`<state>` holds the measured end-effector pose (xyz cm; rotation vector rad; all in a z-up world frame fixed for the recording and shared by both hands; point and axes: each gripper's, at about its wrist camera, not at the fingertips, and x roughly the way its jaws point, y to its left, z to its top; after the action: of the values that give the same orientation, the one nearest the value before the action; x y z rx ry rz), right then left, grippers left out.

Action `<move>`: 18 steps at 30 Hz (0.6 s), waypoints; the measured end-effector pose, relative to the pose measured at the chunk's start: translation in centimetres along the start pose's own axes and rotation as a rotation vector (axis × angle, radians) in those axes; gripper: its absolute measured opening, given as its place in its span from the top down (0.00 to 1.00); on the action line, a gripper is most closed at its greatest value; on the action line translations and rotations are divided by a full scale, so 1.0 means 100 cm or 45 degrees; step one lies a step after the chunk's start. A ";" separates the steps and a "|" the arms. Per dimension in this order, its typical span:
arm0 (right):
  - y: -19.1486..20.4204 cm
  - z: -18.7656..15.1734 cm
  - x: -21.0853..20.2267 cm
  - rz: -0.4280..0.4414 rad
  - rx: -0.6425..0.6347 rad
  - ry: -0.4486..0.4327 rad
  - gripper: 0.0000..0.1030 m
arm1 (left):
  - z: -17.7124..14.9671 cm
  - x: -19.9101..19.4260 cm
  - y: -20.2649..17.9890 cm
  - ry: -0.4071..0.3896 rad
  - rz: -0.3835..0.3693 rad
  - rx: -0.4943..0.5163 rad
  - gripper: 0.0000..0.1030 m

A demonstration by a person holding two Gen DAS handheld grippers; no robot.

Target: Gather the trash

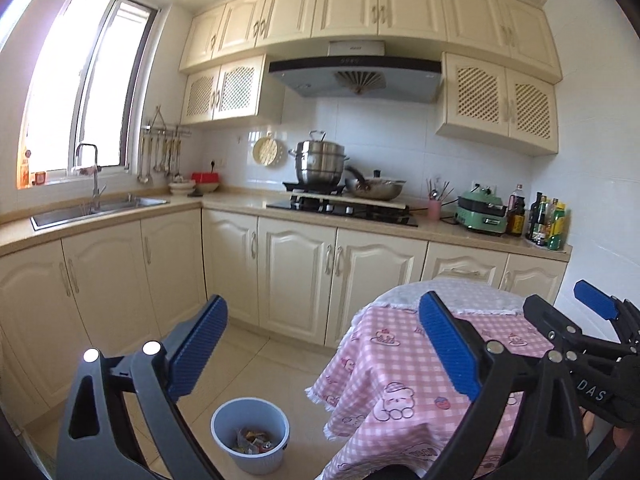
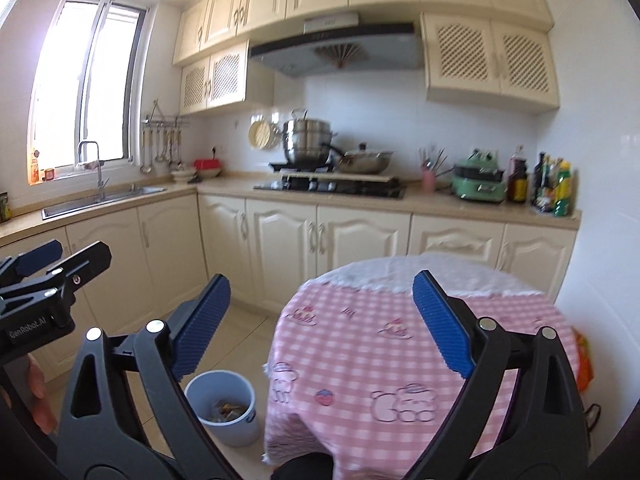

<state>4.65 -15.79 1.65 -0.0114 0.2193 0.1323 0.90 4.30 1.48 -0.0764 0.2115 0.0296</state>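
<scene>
Blue ribbed pads are shown spread wide on both tongs, with nothing between them: the left tongs (image 1: 320, 344) and the right tongs (image 2: 324, 324) are each held raised and pointing slightly downward over the scene. From the left wrist view the right tongs are seen at the right edge; from the right wrist view the left tongs appear at the left edge, so the two are held side by side.

Below and just ahead, on the floor, a grey-blue bin (image 1: 250, 436) is seen standing upright, its mouth open upward, with wrappers (image 1: 254, 442) already lying in its bottom. It lies low and left of centre in both views, touching or just beside the hanging edge of the pink checked cloth on the round worktop (image 2: 400, 360). The bin is judged nearer to the left tongs.

On the worktop no loose trash can be made out; its top looks bare.

Farther off, the cabinets (image 1: 296, 276), hob and sink along the walls are shown, well apart from the bin.
</scene>
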 end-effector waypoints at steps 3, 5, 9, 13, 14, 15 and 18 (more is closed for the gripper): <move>-0.009 0.003 -0.014 -0.004 0.012 -0.035 0.11 | 0.003 -0.011 -0.011 -0.022 -0.046 0.021 0.08; -0.014 0.003 -0.022 -0.016 0.008 -0.058 0.11 | 0.004 -0.018 -0.017 -0.047 -0.078 0.033 0.08; -0.019 -0.001 -0.033 -0.040 0.004 -0.086 0.10 | 0.003 -0.024 -0.028 -0.077 -0.059 0.080 0.08; -0.026 -0.005 -0.034 -0.065 0.016 -0.082 0.10 | 0.001 -0.024 -0.033 -0.085 -0.042 0.098 0.08; -0.027 -0.006 -0.033 -0.068 0.021 -0.077 0.10 | 0.000 -0.023 -0.032 -0.084 -0.043 0.095 0.08; -0.027 -0.007 -0.032 -0.069 0.024 -0.073 0.10 | -0.001 -0.022 -0.030 -0.081 -0.042 0.093 0.08; -0.028 -0.009 -0.031 -0.065 0.028 -0.067 0.10 | -0.002 -0.019 -0.030 -0.075 -0.036 0.097 0.08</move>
<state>1.83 -19.02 1.44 0.0080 0.1679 0.0792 -0.91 1.25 1.94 -0.0027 0.1523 -0.0044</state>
